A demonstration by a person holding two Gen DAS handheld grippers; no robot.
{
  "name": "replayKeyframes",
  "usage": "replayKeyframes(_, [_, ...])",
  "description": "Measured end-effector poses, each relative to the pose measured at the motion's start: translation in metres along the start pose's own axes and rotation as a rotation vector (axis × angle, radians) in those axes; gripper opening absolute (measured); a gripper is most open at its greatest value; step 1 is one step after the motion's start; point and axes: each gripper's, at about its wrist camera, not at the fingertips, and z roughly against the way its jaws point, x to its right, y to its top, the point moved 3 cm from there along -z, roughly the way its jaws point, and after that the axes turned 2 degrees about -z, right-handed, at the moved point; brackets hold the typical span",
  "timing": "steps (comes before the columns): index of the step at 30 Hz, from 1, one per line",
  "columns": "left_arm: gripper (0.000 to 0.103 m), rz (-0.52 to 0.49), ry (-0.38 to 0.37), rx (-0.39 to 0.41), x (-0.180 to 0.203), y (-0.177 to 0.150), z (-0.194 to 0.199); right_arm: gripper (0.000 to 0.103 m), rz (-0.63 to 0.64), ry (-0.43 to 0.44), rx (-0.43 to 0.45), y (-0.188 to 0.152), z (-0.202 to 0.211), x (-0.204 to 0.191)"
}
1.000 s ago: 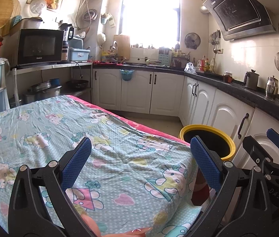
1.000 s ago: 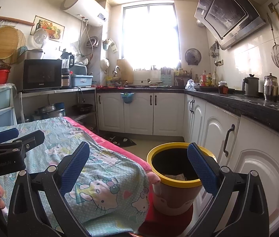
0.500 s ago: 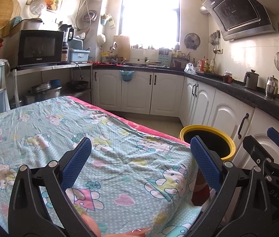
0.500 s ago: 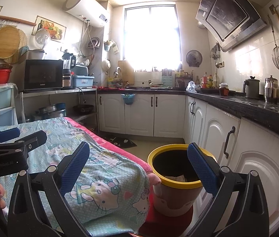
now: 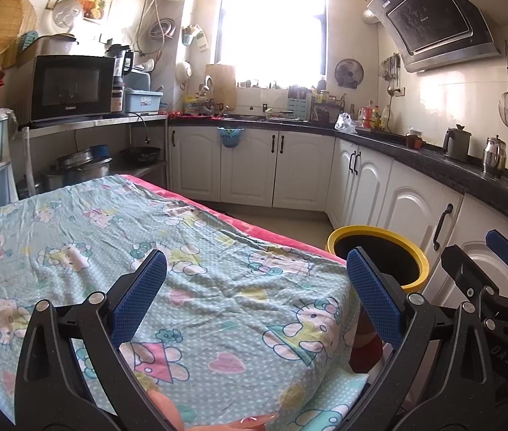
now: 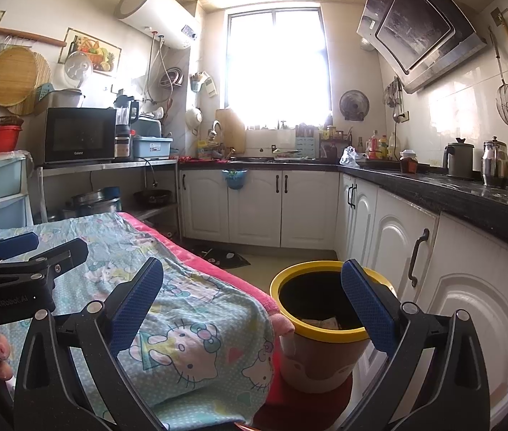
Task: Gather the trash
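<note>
Both hand-held grippers, left (image 5: 255, 296) and right (image 6: 252, 300), spread wide, empty. Left body reads "GenRobot.AI"; microwave (image 6: 76, 135) far ahead-left reads "Galanz". Bin (image 6: 320, 327) just ahead of right.

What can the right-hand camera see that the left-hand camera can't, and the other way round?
Only the right view looks down into the yellow-rimmed bin, where a scrap of paper lies, and takes in the water heater. Only the left view shows most of the cartoon-print cloth. Both share the microwave, the window and open, empty tongs.
</note>
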Motion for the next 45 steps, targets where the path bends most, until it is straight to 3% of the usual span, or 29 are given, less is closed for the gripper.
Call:
replayKeyframes(29, [0.092,-0.008,-0.003,-0.007,0.001,-0.001,-0.001,0.097,-0.005,-0.001,-0.004,0.001,0.000,0.001])
replayKeyframes(38, [0.092,-0.024,0.032,-0.029,0.000,-0.001,-0.003,0.097,-0.007,0.005,-0.009,0.002,-0.002,0.002])
replayKeyframes(45, [0.092,0.057,0.049,-0.080,-0.029,0.007,0.006,0.097,0.014,0.089,-0.029,0.017,-0.012,-0.010])
